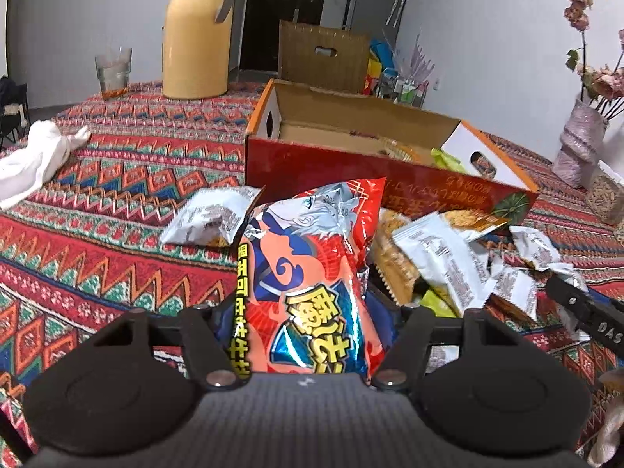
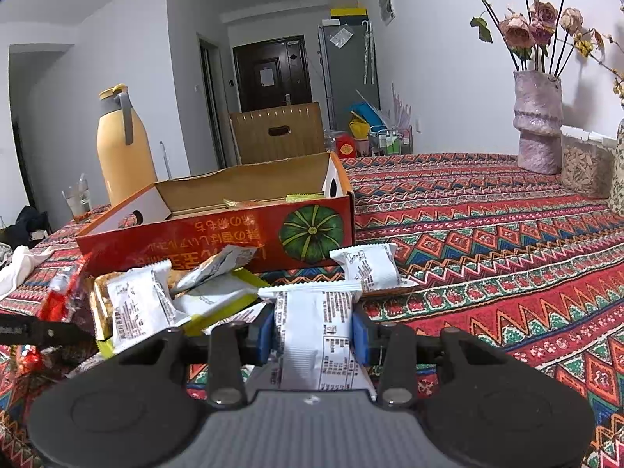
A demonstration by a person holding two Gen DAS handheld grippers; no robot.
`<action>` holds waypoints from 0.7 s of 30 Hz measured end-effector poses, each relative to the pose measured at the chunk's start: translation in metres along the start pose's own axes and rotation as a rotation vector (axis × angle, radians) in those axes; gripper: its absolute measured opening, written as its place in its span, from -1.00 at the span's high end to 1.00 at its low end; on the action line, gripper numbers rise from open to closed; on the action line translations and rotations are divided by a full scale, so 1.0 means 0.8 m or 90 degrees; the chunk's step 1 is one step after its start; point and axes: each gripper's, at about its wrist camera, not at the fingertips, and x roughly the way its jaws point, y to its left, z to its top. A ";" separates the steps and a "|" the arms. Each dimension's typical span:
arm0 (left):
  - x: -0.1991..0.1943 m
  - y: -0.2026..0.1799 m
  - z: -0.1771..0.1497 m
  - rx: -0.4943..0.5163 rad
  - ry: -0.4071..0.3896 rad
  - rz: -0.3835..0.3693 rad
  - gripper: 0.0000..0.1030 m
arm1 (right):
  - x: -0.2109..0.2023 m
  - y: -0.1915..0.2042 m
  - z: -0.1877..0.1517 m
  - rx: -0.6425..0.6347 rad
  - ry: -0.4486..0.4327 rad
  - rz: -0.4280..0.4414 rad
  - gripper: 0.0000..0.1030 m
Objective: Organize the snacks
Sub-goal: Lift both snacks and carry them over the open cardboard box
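Gripping both: left fingers (image 1: 409, 325) clamp red bag (image 1: 312, 273), right fingers (image 2: 358, 337) white packet (image 2: 316, 335).

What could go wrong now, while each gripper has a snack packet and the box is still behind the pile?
1. The left gripper holds the big red bag low at one end, so the bag may sag or slip.
2. The white packet in the right gripper may sweep loose packets off the heap when it lifts.
3. The red box has a raised front wall; a low carry could catch on it.
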 end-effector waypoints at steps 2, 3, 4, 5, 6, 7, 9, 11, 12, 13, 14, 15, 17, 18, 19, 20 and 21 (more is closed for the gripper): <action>-0.007 0.000 0.003 0.002 -0.011 -0.001 -0.28 | -0.002 0.004 0.000 -0.009 0.000 -0.001 0.25; -0.010 -0.001 0.004 0.003 -0.015 0.000 -0.28 | -0.003 0.005 0.000 -0.012 0.000 -0.002 0.24; -0.013 -0.001 0.006 0.004 -0.020 0.000 -0.28 | -0.005 0.006 0.000 -0.012 -0.002 -0.002 0.25; -0.015 -0.002 0.007 0.007 -0.024 0.001 -0.28 | -0.007 0.007 0.002 -0.012 -0.004 -0.001 0.25; -0.018 -0.003 0.009 0.010 -0.029 0.002 -0.28 | -0.011 0.008 0.003 -0.012 -0.007 0.001 0.25; -0.020 -0.004 0.011 0.013 -0.034 0.002 -0.28 | -0.013 0.009 0.005 -0.013 -0.010 0.002 0.24; -0.026 -0.006 0.017 0.019 -0.045 0.003 -0.28 | -0.017 0.013 0.009 -0.016 -0.017 0.006 0.24; -0.032 -0.007 0.023 0.023 -0.056 -0.002 -0.28 | -0.021 0.017 0.015 -0.018 -0.024 0.011 0.25; -0.034 -0.008 0.026 0.026 -0.062 -0.003 -0.28 | -0.023 0.019 0.019 -0.022 -0.028 0.012 0.24; -0.036 -0.009 0.030 0.028 -0.067 -0.003 -0.28 | -0.024 0.022 0.023 -0.025 -0.032 0.012 0.24; -0.037 -0.010 0.034 0.030 -0.072 -0.003 -0.28 | -0.025 0.024 0.026 -0.028 -0.038 0.012 0.24; -0.037 -0.011 0.038 0.033 -0.078 -0.004 -0.28 | -0.026 0.027 0.030 -0.030 -0.045 0.012 0.25; -0.037 -0.012 0.047 0.036 -0.087 -0.003 -0.28 | -0.025 0.030 0.037 -0.030 -0.051 0.010 0.24; -0.037 -0.013 0.052 0.038 -0.090 -0.004 -0.28 | -0.023 0.032 0.040 -0.030 -0.054 0.009 0.24; -0.037 -0.013 0.056 0.038 -0.092 -0.004 -0.28 | -0.022 0.033 0.044 -0.031 -0.057 0.008 0.25; -0.036 -0.014 0.062 0.038 -0.095 -0.004 -0.28 | -0.021 0.035 0.048 -0.031 -0.060 0.008 0.25; -0.035 -0.015 0.067 0.039 -0.098 -0.004 -0.28 | -0.019 0.036 0.053 -0.032 -0.064 0.007 0.25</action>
